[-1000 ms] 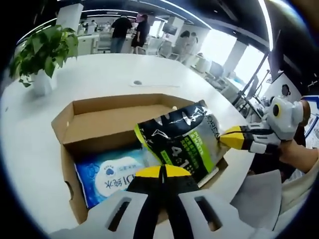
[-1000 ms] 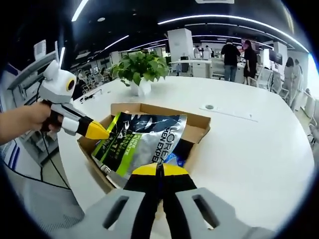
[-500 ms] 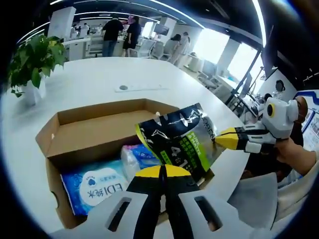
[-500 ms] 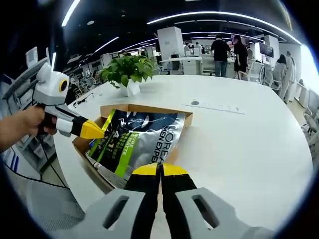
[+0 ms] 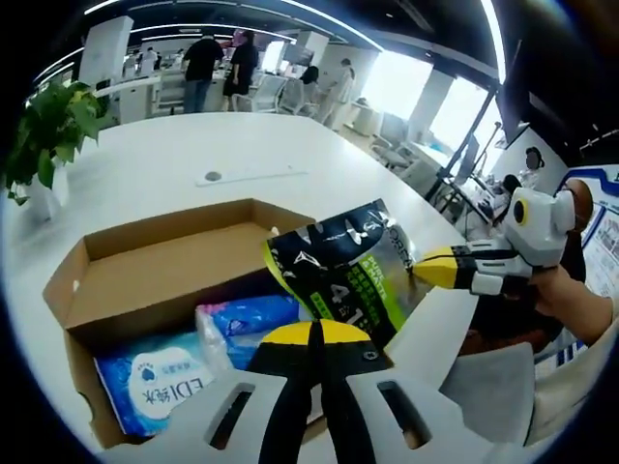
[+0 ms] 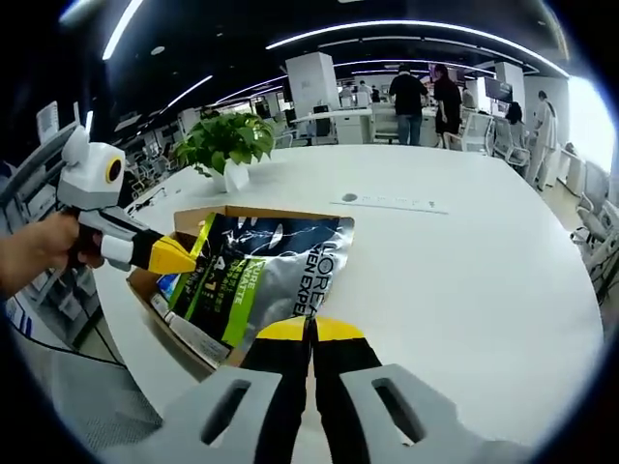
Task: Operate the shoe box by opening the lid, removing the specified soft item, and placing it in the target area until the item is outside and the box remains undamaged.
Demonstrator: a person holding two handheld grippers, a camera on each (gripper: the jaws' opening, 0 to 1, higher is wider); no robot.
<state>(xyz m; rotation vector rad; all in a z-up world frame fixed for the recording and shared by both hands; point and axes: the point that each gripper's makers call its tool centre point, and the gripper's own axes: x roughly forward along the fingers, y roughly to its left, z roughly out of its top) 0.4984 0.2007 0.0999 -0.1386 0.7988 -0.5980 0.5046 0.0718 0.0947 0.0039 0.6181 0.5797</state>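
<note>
A black, green and silver soft pouch [image 5: 343, 271] hangs over the open cardboard shoe box [image 5: 145, 256]. My left gripper [image 5: 314, 333] is shut on the pouch's near edge. My right gripper [image 5: 423, 268] comes in from the right and pinches its side edge. In the right gripper view the same pouch [image 6: 266, 275] covers most of the box [image 6: 198, 215]; my right gripper [image 6: 309, 329] is shut on its near edge and the left gripper [image 6: 193, 256] grips its left side. Two blue wipe packs [image 5: 155, 382] [image 5: 251, 317] lie inside the box.
The box sits on a large white table [image 5: 290, 145] near its curved edge by the person. A potted plant [image 6: 224, 143] stands beyond the box. A small grey disc [image 6: 350, 197] and a flat strip lie farther out. People stand at desks far behind.
Both grippers have carried the pouch a little higher and off the box. A second blue pack under it has come into sight. Both stay shut on the pouch.
</note>
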